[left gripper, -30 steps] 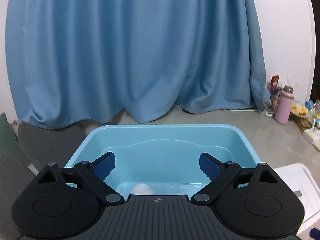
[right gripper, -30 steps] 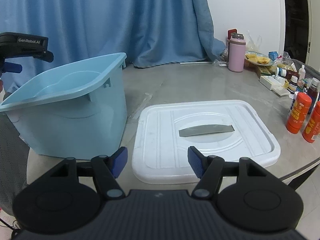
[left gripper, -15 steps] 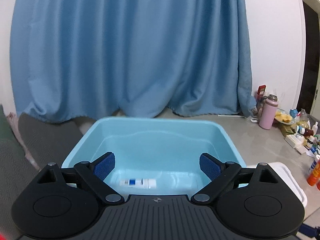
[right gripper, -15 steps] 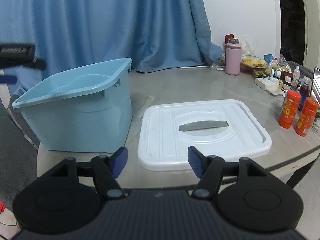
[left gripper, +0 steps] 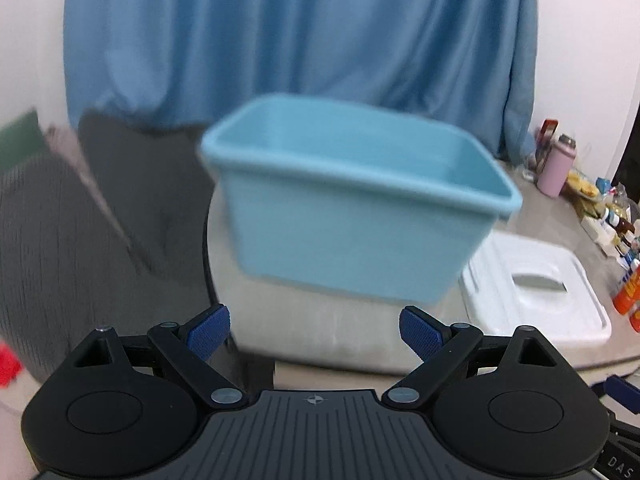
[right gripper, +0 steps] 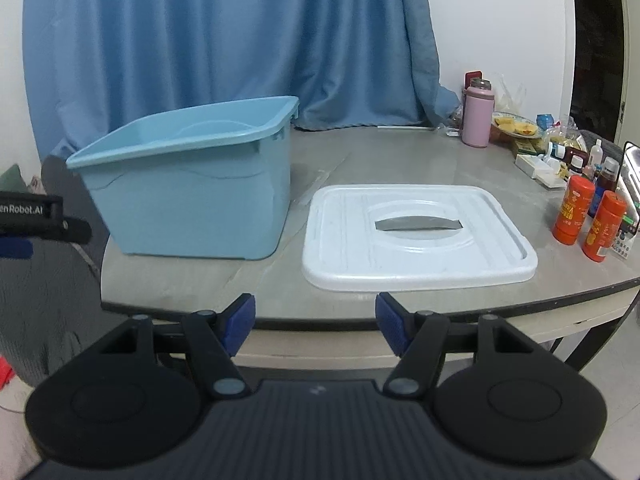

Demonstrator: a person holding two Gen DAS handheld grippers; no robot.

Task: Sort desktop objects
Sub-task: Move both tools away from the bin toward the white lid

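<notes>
A blue curtain (right gripper: 224, 40) backs the grey table (right gripper: 360, 168). The blue bin (right gripper: 192, 184) sits beside its white lid (right gripper: 416, 236). Both grippers — left gripper (left gripper: 314, 332), right gripper (right gripper: 314, 322) — hang empty, jaws apart, off the table's edge. Likely between picks: next, reach the 2 orange bottles (right gripper: 588, 216).

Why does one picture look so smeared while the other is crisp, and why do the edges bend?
Left wrist view: the blue bin and white lid are streaked with motion blur, while the left tool, fixed to the camera, stays sharp. Right wrist view: bin, lid and orange bottles are crisp. Both views use fisheye lenses, so the table edge curves and the corners darken.
</notes>
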